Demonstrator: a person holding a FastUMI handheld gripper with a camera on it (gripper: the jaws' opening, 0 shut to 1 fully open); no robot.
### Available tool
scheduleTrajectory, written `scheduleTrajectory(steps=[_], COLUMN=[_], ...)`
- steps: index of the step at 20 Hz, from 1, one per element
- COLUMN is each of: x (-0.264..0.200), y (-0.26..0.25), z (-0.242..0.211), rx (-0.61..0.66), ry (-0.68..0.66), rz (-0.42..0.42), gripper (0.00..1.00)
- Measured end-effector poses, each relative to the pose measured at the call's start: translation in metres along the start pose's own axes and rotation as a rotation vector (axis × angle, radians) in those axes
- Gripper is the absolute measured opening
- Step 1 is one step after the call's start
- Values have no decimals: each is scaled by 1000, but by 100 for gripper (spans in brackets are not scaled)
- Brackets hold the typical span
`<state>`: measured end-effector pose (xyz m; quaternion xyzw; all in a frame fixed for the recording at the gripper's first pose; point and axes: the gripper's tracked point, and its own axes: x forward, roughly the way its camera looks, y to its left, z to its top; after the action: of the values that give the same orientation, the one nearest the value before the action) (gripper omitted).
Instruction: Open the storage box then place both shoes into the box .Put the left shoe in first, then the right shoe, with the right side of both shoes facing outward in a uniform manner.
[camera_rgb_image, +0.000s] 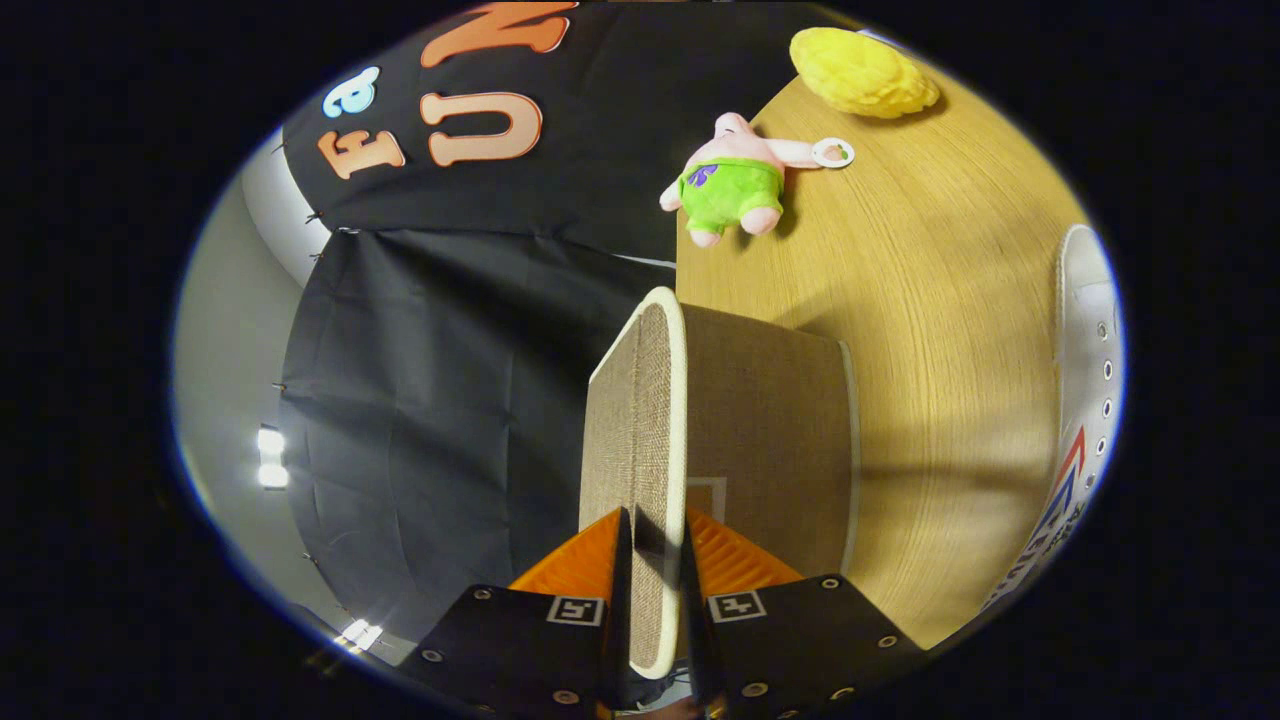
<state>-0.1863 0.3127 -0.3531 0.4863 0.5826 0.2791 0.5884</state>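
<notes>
While the view is rolled so that the wooden table (930, 330) is running up the side at about three o'clock, the gripper (655, 540) is clamping the lid (640, 420) of the storage box (770, 440), with one finger pressing on each face of the thin, cream-edged panel. That lid is standing edge-on between the fingers and reaching away toward twelve o'clock, swung clear of the brown fabric box, which is sitting just to its three o'clock side on the table. A white shoe (1090, 400) (eyelets and a red-and-blue stripe are showing) is lying on the table well apart from the box, farther out at three o'clock. Beyond the box, at about one o'clock, a pink plush toy (735, 180) in green shorts is lying on the table, and a yellow fluffy object (862, 72) is resting past it.
</notes>
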Motion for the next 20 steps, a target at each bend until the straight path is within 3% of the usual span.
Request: scheduleTrajectory(steps=[2, 7, 15, 17, 20], x=[-5, -11, 68, 96, 125], y=[14, 93, 197, 201, 199], z=[-6, 5, -5, -11, -27], rx=[-64, -129, -311, -356, -461], ry=[30, 3, 20, 15, 36], rz=[-10, 103, 128, 74, 8], gripper=[14, 12, 12, 25, 80])
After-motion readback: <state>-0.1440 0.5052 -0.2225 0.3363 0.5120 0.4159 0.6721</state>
